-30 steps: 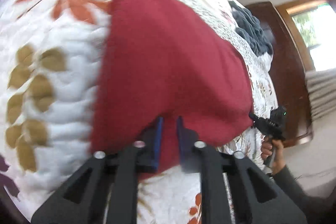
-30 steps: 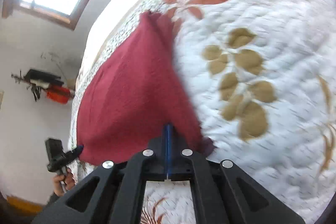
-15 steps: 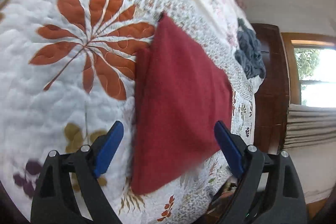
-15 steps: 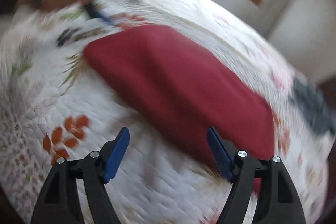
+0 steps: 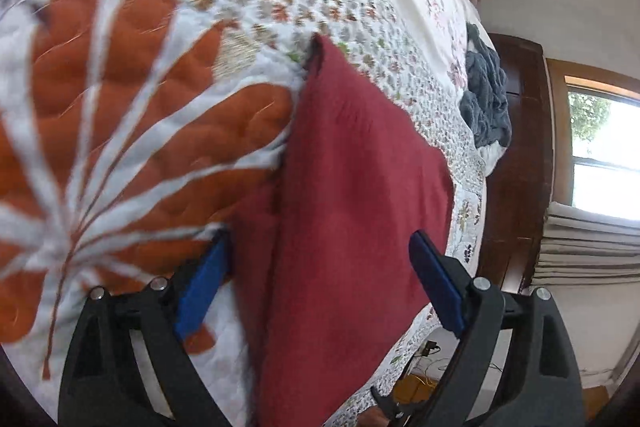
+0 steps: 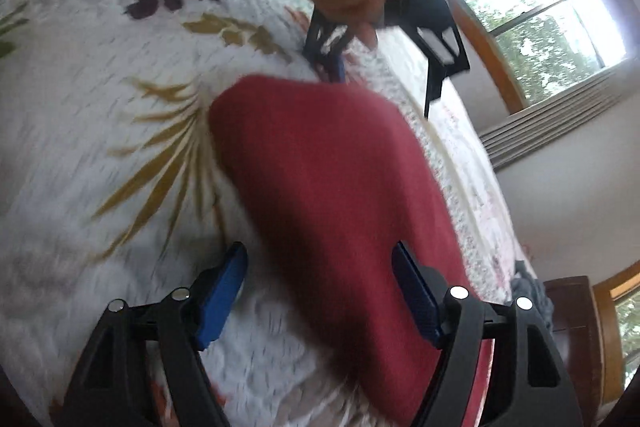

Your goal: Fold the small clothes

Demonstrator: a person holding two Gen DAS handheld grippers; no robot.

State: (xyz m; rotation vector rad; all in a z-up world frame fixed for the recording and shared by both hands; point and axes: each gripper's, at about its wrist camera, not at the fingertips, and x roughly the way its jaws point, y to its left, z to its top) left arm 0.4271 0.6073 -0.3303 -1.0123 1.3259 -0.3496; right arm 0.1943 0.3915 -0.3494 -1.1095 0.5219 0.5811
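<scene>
Red cloth point(image 5: 352, 219) flat on floral quilt point(image 5: 120, 99), both grippers released.
Left gripper point(image 5: 320, 275) and right gripper point(image 6: 320, 287): jaws spread wide, straddling opposite cloth edges, gripping nothing.

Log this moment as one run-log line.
left gripper: open, over cloth edge | right gripper: open, empty | red cloth: folded, flat on quilt | grey garment: aside
</scene>
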